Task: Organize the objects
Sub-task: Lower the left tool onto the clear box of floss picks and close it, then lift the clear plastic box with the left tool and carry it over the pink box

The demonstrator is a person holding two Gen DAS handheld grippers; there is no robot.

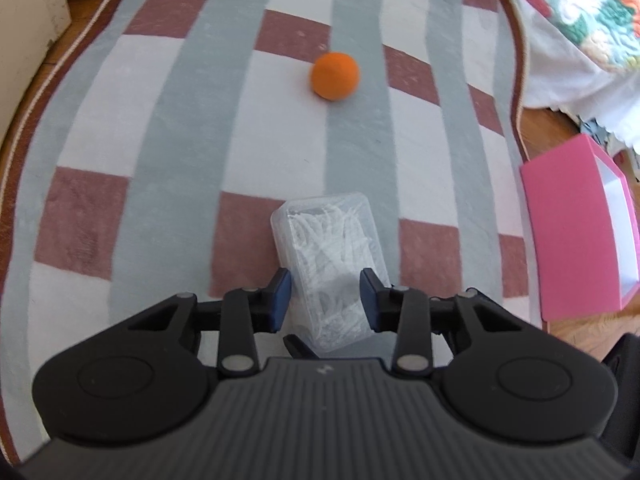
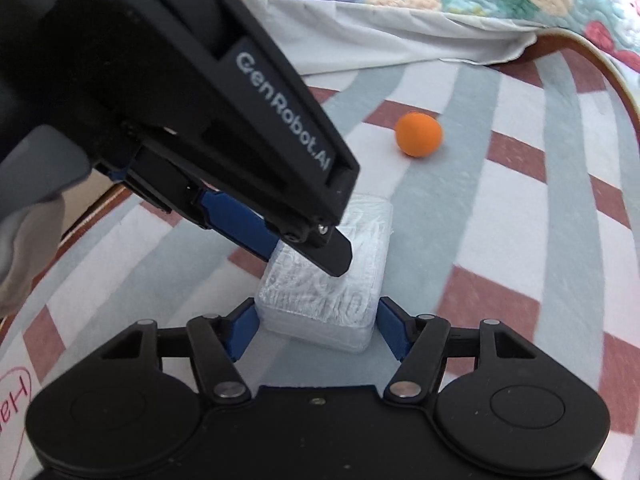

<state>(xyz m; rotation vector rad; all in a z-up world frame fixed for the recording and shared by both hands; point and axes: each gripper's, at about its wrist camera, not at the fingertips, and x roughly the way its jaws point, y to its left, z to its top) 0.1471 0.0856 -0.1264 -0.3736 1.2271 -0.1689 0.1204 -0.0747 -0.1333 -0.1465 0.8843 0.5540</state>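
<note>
Clear plastic box (image 1: 330, 268) of white picks on checked rug (image 1: 120, 128), between both sets of jaws. Left gripper (image 1: 325, 298) pinching its long sides; right gripper (image 2: 316, 326) spread across the near end, contact unclear. Light, rigid, slick; best gripped mid-wall. Orange ball (image 2: 419, 135) well beyond.

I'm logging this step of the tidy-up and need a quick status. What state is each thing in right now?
clear plastic box: lid shut, lying flat on the rug, full of white picks.
left gripper: shut on the box's long sides.
right gripper: jaws at the box's short end; contact unclear.
orange ball: loose on the rug, untouched.
pink box: open, on the floor beside the rug.
</note>
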